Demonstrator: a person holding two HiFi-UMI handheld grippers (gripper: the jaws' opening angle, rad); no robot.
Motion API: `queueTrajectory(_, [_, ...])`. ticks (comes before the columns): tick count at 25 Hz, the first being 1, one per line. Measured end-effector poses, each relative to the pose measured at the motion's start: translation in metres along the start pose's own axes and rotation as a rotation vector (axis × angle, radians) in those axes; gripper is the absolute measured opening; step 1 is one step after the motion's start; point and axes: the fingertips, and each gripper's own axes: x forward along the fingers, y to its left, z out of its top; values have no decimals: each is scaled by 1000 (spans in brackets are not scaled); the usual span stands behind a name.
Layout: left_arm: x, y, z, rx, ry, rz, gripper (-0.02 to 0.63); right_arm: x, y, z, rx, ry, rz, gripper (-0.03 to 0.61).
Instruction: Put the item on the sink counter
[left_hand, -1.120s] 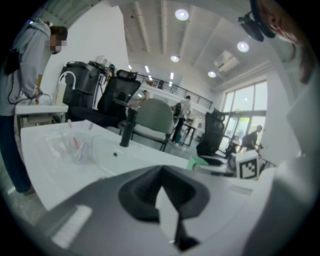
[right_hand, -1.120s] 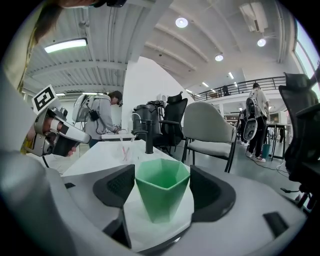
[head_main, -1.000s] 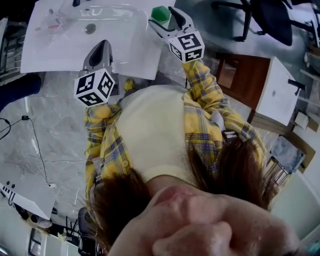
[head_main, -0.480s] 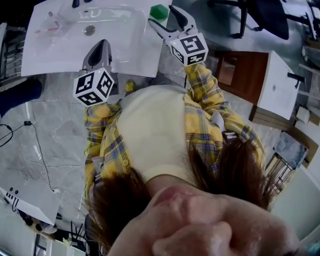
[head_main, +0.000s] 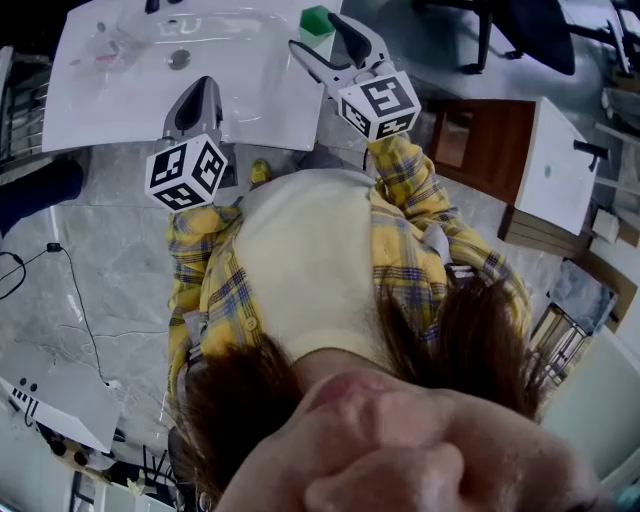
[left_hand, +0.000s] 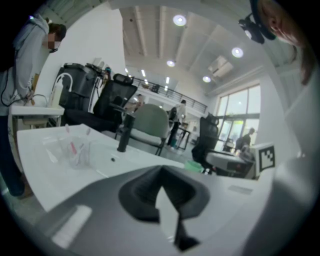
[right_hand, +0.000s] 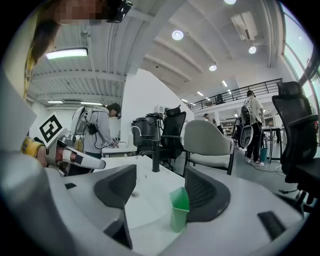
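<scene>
A small green cup (head_main: 317, 19) stands upright at the right end of the white sink counter (head_main: 255, 110). My right gripper (head_main: 314, 34) is open, with a jaw on either side of the cup. In the right gripper view the green cup (right_hand: 180, 207) sits between the wide-spread pads, close to the right pad (right_hand: 206, 194), and neither pad presses it. My left gripper (head_main: 199, 98) hovers over the counter's front edge, left of the cup. Seen from its own camera, the left gripper (left_hand: 162, 173) is shut with nothing in it.
A black faucet (right_hand: 156, 157) rises behind the basin (head_main: 180, 50). At the counter's left stands a clear cup (left_hand: 75, 152) holding thin sticks. Office chairs (right_hand: 207, 140) and a person (right_hand: 97, 132) are beyond the counter. A wooden cabinet (head_main: 500, 160) is to the right.
The right gripper has drawn back slightly toward the person, still open around the green cup. The left gripper has barely moved.
</scene>
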Motion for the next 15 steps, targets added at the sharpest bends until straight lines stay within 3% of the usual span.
queueTrajectory(5, [-2, 0, 0, -5, -13, 0, 6, -1, 16, 3, 23, -2, 24, 296])
queueTrajectory(6, [-2, 0, 1, -4, -15, 0, 6, -1, 19, 4, 29, -5, 22, 269])
queueTrajectory(8, [-3, -1, 2, -4, -19, -1, 6, -2, 22, 4, 41, -10, 14, 150])
queueTrajectory(15, [-3, -3, 2, -1, -24, -6, 6, 0, 31, -3, 87, 11, 43, 112])
